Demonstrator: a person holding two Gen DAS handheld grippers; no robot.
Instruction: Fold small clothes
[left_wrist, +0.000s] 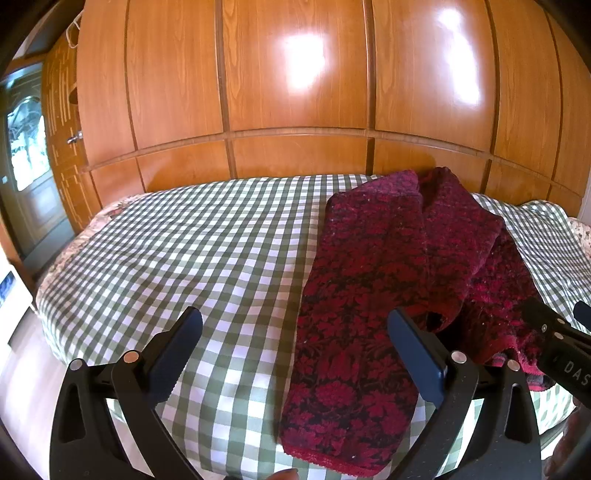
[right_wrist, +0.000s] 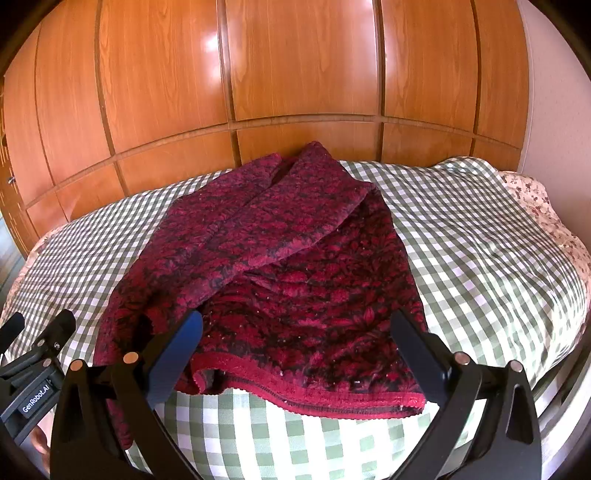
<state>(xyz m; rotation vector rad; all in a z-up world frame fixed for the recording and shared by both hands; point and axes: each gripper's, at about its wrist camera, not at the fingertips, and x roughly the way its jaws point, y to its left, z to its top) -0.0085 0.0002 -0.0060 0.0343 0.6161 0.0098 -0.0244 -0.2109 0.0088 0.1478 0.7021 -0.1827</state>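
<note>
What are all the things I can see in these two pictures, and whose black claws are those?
Garment: one, dark red with black floral pattern, partly folded, lying on the bed.
Checked cover: one, green and white, spread over the bed under the garment.
Floral bedding: one, pale with small reddish flowers, showing at the bed's edges.
Wardrobe: one, glossy orange-brown wood panels, behind the bed.
Door: one, with glass, far left.
Left gripper: one, black with blue pads, held by the person, open, above the bed's near edge.
Right gripper: one, same colours, open, over the garment's hem.
</note>
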